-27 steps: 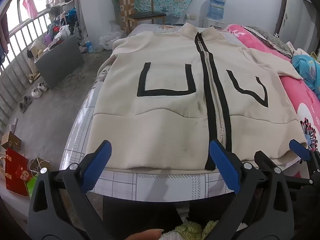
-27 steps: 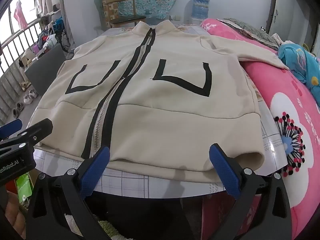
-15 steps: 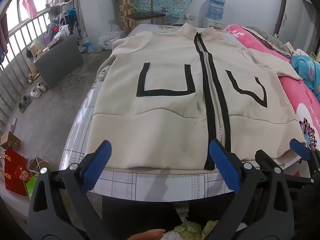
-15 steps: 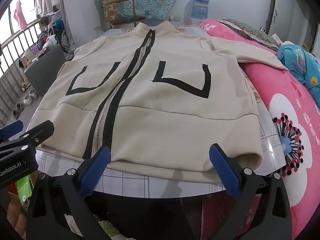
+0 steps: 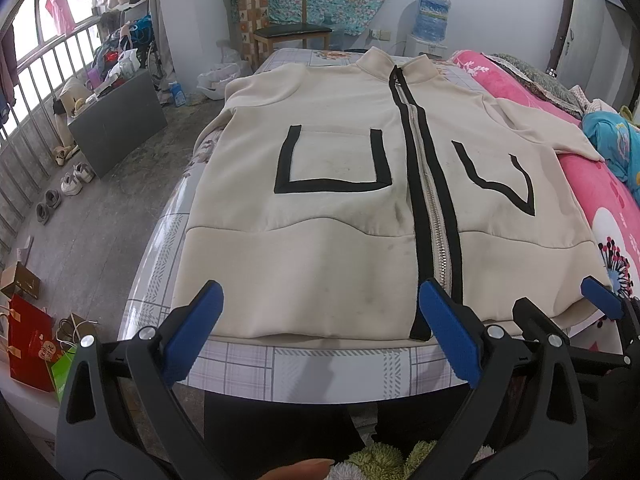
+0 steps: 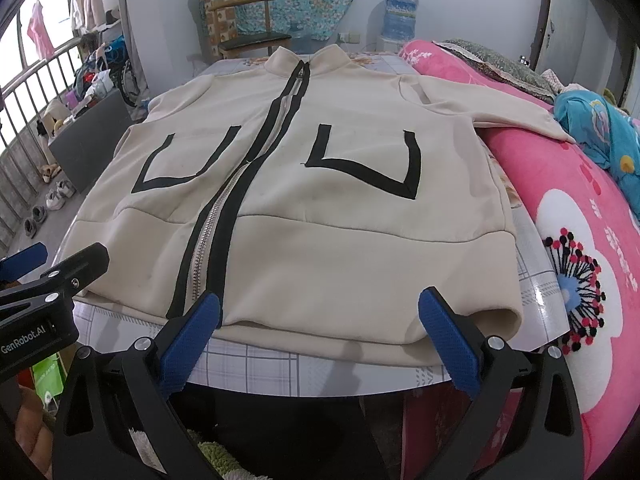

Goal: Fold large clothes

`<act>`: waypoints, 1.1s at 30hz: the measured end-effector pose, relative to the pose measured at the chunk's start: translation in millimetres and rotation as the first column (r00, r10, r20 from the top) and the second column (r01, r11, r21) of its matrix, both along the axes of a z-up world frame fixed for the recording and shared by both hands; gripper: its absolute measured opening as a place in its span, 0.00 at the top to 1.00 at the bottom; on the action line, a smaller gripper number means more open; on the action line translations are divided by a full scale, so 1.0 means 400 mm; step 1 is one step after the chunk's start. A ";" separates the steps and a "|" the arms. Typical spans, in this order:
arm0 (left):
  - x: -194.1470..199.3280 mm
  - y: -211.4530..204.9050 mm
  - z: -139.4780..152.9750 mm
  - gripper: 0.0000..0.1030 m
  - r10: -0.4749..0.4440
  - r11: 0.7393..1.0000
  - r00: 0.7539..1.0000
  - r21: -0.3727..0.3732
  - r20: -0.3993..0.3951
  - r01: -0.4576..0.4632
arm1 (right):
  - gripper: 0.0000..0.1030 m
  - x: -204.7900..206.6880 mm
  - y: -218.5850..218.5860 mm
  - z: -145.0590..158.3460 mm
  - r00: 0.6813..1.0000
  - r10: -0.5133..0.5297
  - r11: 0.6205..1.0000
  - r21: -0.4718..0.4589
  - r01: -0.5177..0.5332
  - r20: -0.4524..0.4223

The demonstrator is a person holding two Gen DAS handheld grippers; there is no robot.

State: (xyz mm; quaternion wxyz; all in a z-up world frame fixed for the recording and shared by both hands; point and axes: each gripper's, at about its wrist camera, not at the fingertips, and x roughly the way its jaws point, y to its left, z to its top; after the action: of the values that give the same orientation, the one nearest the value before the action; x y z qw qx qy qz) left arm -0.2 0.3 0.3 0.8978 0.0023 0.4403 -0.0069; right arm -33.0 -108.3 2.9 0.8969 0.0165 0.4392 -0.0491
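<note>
Cream zip-front fleece jacket [image 5: 320,216] lies collar-away; spread left gripper [image 5: 320,336] and right gripper [image 6: 320,336] hover level at its near hem, empty.

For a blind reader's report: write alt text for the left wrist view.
A cream jacket with a black-edged zip lies flat, zipped and face up on a bed, its hem nearest the camera. The open left gripper hovers at the hem, holding nothing; the right gripper shows at the right edge. A wooden chair stands beyond the bed.
</note>
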 end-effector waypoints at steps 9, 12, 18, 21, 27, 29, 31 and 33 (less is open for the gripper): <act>0.000 -0.001 0.000 0.08 0.000 1.000 1.000 0.000 0.000 0.000 | 0.06 -0.001 0.003 0.005 1.000 -0.001 1.000 -0.001 0.001 0.001; 0.000 0.000 0.000 0.08 0.000 1.000 1.000 -0.001 0.001 0.000 | 0.06 -0.001 0.003 0.006 1.000 -0.001 1.000 -0.003 0.001 0.001; 0.000 0.000 0.000 0.08 0.000 1.000 1.000 -0.001 0.001 0.000 | 0.06 0.001 0.001 0.007 1.000 -0.003 1.000 -0.003 0.003 0.002; 0.000 0.000 0.000 0.08 0.000 1.000 1.000 -0.003 0.000 0.000 | 0.06 0.004 -0.003 0.007 1.000 -0.005 1.000 -0.003 0.005 0.001; 0.000 0.000 0.000 0.08 -0.001 1.000 1.000 -0.003 0.000 0.001 | 0.06 0.004 -0.003 0.008 1.000 -0.003 1.000 -0.004 0.003 0.003; 0.000 0.000 0.000 0.08 0.000 1.000 1.000 -0.003 0.000 0.000 | 0.06 0.004 -0.003 0.008 1.000 -0.003 1.000 -0.004 0.003 0.003; 0.000 0.001 0.000 0.08 -0.001 1.000 1.000 -0.004 -0.001 0.001 | 0.06 0.005 -0.006 0.009 1.000 -0.003 1.000 -0.003 0.003 0.002; 0.000 0.001 0.000 0.08 0.000 1.000 1.000 -0.003 0.000 0.000 | 0.06 0.005 -0.005 0.009 1.000 -0.003 1.000 -0.005 0.003 0.003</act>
State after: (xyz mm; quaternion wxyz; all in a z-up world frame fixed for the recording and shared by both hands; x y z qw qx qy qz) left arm 0.0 0.6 0.2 0.8978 0.0009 0.4404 -0.0076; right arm -31.0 -110.5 6.4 0.8974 0.0151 0.4379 -0.0515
